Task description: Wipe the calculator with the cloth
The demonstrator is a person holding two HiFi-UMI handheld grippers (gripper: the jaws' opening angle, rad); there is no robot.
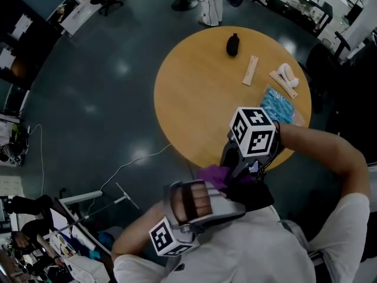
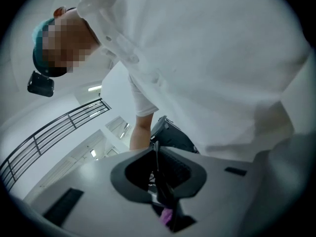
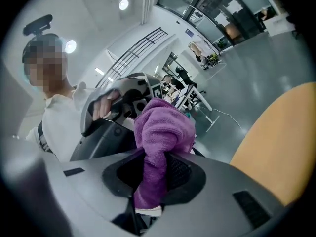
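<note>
Both grippers hang close to my body, off the near edge of the round wooden table (image 1: 200,93). My right gripper (image 1: 237,171) (image 3: 153,174) is shut on a purple cloth (image 3: 163,132) (image 1: 214,175), which bulges out past its jaws. My left gripper (image 1: 231,198) (image 2: 160,181) points at my torso and is shut on a thin dark slab seen edge-on, apparently the calculator (image 2: 159,169) (image 1: 254,194). The cloth sits right against that dark slab. A sliver of the purple cloth (image 2: 166,215) shows low between the left jaws. In the right gripper view the cloth hides the calculator.
On the table lie a black object (image 1: 233,44), a beige strip (image 1: 251,70), a white item (image 1: 287,75) and a blue packet (image 1: 277,105). A thin cable (image 1: 135,161) runs over the dark floor at the left. My white shirt (image 2: 207,58) fills the left gripper view.
</note>
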